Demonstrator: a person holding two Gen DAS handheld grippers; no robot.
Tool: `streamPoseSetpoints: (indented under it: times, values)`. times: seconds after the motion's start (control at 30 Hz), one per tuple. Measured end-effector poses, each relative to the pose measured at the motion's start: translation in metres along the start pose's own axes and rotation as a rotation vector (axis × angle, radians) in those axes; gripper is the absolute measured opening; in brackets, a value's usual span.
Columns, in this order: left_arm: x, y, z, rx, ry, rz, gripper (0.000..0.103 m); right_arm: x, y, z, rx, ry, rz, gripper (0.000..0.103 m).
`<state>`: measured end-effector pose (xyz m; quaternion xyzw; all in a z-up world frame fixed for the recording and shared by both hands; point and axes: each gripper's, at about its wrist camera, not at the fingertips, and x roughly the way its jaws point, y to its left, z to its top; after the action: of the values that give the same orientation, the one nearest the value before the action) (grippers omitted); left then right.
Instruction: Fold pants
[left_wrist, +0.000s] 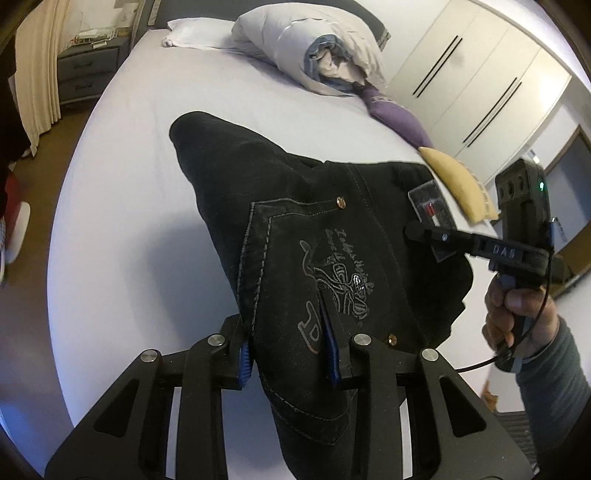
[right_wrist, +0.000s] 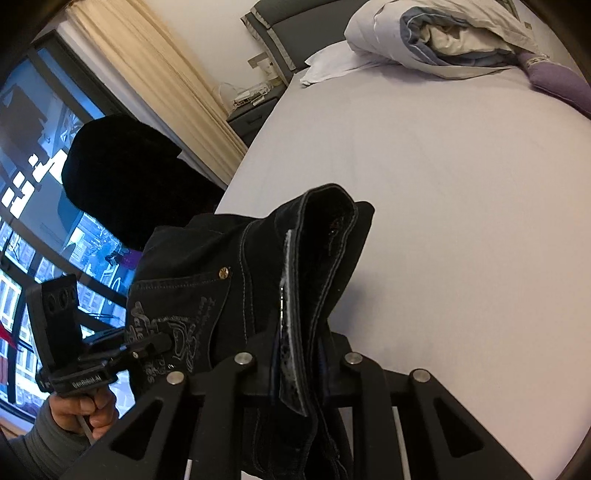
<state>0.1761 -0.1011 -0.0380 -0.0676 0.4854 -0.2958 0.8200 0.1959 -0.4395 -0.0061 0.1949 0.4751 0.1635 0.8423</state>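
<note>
**Pants gripped at both sides, lifted off the bed for the fold**

Nearest the left wrist camera, the left gripper (left_wrist: 290, 360) has its jaws clenched on the black pants (left_wrist: 295, 236) at the back-pocket edge, the blue pads (left_wrist: 245, 360) pressed against denim on either side. In the right wrist view the right gripper (right_wrist: 301, 363) is likewise grasping the pants (right_wrist: 258, 266), here on a thick bunch of waistband with the leather label folded into it. Each view shows the other gripper biting the cloth, with the person's hand (left_wrist: 517, 314) on its handle.

The pants hang between the two grippers above the pale sheet of the bed (left_wrist: 129, 221). The top part with the embroidered pocket is stretched between the grips, while the legs trail away toward the far side, their ends seemingly resting on the sheet. A rolled duvet (left_wrist: 314, 48) and a purple cushion (left_wrist: 399, 114) lie well apart at the head of the bed.

The step in hand looks like the lift-and-carry stage of a fold: the garment is held by its waist, not yet laid flat or doubled. The next move probably calls for keeping both grips firm and level and bringing the waist over toward the leg ends, so the edges meet squarely before release. Letting one side sag could skew the fold.
</note>
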Motion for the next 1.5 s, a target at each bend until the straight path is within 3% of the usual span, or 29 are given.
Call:
streamPoseSetpoints:
  times: [0.13,0.3,0.4,0.47,0.53,0.6,0.63,0.7,0.77,0.83,0.87,0.9,0.97,1.03,1.2,1.37,1.43,1.5]
  values:
    - [0.030,0.022,0.020,-0.025,0.025,-0.005,0.028,0.033,-0.020,0.022,0.038,0.024,-0.009,0.018]
    - [0.081,0.053,0.023,-0.041,0.083,0.030,0.029,0.073,-0.064,0.002,0.147,0.073,-0.020,0.020]
    - [0.096,0.064,0.014,-0.052,0.079,0.060,0.046,0.079,-0.093,-0.011,0.261,0.044,0.021,0.037]
    - [0.094,0.074,0.009,-0.089,0.056,0.033,0.049,0.076,-0.100,-0.017,0.281,0.011,0.071,0.043]
    - [0.089,0.080,0.007,-0.107,0.051,0.021,0.053,0.066,-0.099,-0.022,0.293,-0.006,0.056,0.050]
    - [0.076,0.082,0.002,-0.098,0.042,0.070,0.060,0.054,-0.101,-0.023,0.312,-0.041,0.027,0.064]
    - [0.066,0.081,-0.004,-0.090,0.016,0.094,0.060,0.037,-0.100,-0.030,0.325,-0.091,-0.007,0.072]
    - [0.033,0.072,-0.013,-0.062,-0.083,0.122,0.061,0.014,-0.099,-0.038,0.323,-0.157,-0.076,0.075]
    - [-0.005,0.052,-0.023,0.001,-0.199,0.206,0.075,-0.017,-0.083,-0.048,0.280,-0.229,-0.138,0.075]
    - [-0.054,0.024,-0.040,0.092,-0.378,0.310,0.085,-0.057,-0.052,-0.063,0.181,-0.338,-0.212,0.076]
    - [-0.070,0.007,-0.040,0.116,-0.442,0.340,0.100,-0.074,-0.036,-0.070,0.134,-0.385,-0.241,0.081]
    - [-0.090,-0.012,-0.045,0.136,-0.522,0.392,0.103,-0.089,-0.020,-0.076,0.093,-0.430,-0.272,0.084]
    - [-0.127,-0.042,-0.062,0.167,-0.649,0.515,0.103,-0.130,0.021,-0.092,-0.005,-0.576,-0.335,0.102]
    - [-0.166,-0.069,-0.077,0.190,-0.739,0.594,0.103,-0.172,0.060,-0.106,-0.093,-0.730,-0.391,0.103]
    - [-0.243,-0.111,-0.095,0.115,-0.844,0.585,0.103,-0.245,0.130,-0.124,-0.199,-0.973,-0.477,0.103]
    - [-0.312,-0.157,-0.129,0.295,-0.956,0.485,0.103,-0.315,0.182,-0.152,-0.227,-1.187,-0.480,0.103]
    - [-0.326,-0.173,-0.139,0.348,-0.963,0.523,0.103,-0.332,0.194,-0.163,-0.223,-1.240,-0.515,0.103]
    - [-0.337,-0.190,-0.150,0.335,-0.978,0.631,0.103,-0.347,0.205,-0.172,-0.231,-1.262,-0.524,0.103]
